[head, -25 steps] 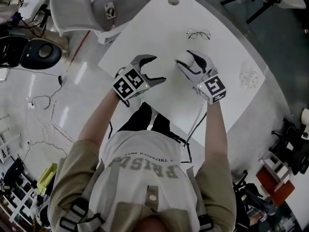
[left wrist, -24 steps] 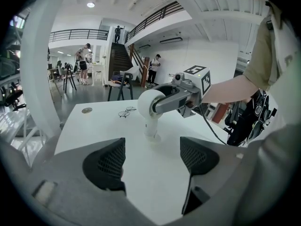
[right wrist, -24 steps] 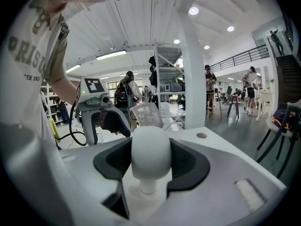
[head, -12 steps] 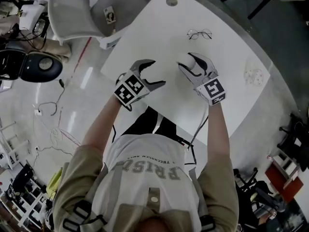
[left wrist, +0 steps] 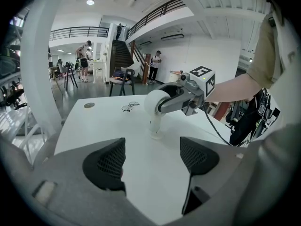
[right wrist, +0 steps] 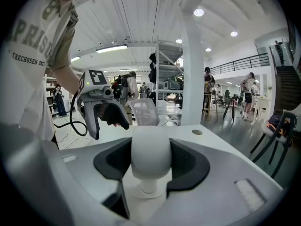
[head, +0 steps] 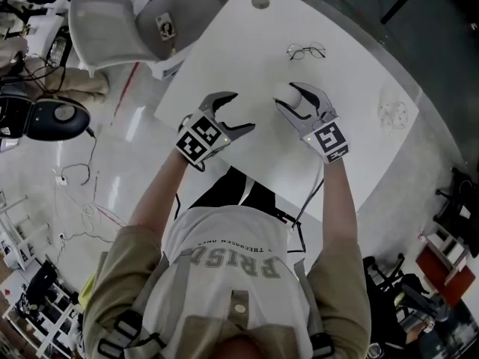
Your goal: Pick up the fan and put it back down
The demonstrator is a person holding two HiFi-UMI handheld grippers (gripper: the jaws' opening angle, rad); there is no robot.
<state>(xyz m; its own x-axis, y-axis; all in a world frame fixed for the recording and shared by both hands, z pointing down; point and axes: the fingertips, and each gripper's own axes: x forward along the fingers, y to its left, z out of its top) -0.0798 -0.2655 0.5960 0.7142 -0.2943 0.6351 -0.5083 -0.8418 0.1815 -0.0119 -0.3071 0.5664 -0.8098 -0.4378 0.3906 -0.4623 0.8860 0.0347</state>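
Your right gripper [head: 294,96] is clenched on the fan [head: 287,90]. In the right gripper view the fan's round white head [right wrist: 150,155] sits between the two dark pads [right wrist: 113,161] and touches both. The fan stands upright with its small round base [left wrist: 155,135] on the white surface [head: 247,43], and the left gripper view shows the short stem running down from the head to that base. Your left gripper [head: 238,112] is released, its jaws wide apart with only bare surface showing between them. You hold it over the near part of the surface, beside the right gripper and apart from the fan. A pair of glasses [head: 306,51] lies further out on the surface, beyond the fan. A small round disc [head: 260,2] is set near the far corner. A grey chair [head: 105,21] stands off the left side of the surface
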